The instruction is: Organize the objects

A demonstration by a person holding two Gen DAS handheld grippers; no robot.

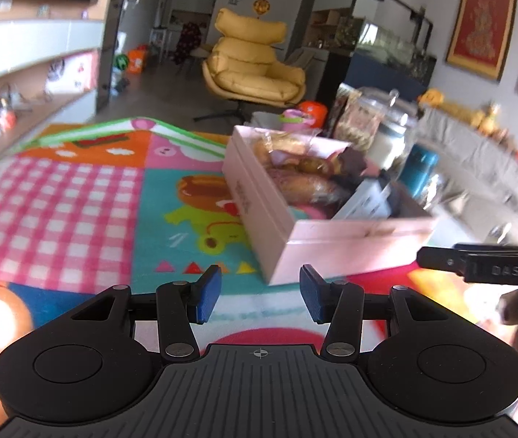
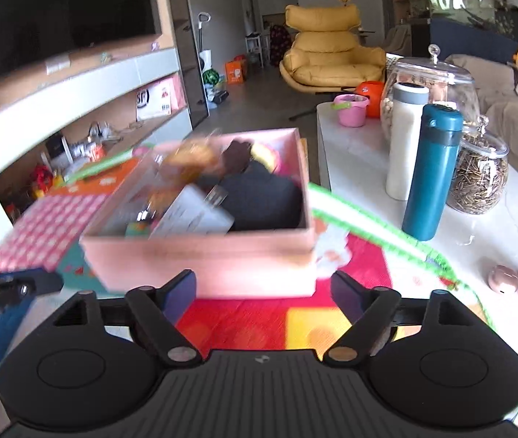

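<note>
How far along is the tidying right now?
Done: the pink box on the play mat already holds snacks and other items. In hand: nothing; the left gripper and right gripper are both open and empty. Left: no loose items show on the mat.

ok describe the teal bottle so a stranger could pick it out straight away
Find the white table right of the colourful play mat. On it stand jars and two tall bottles side by side. The teal bottle is the nearer one, beside the white bottle and the seed-filled glass jar.
</note>
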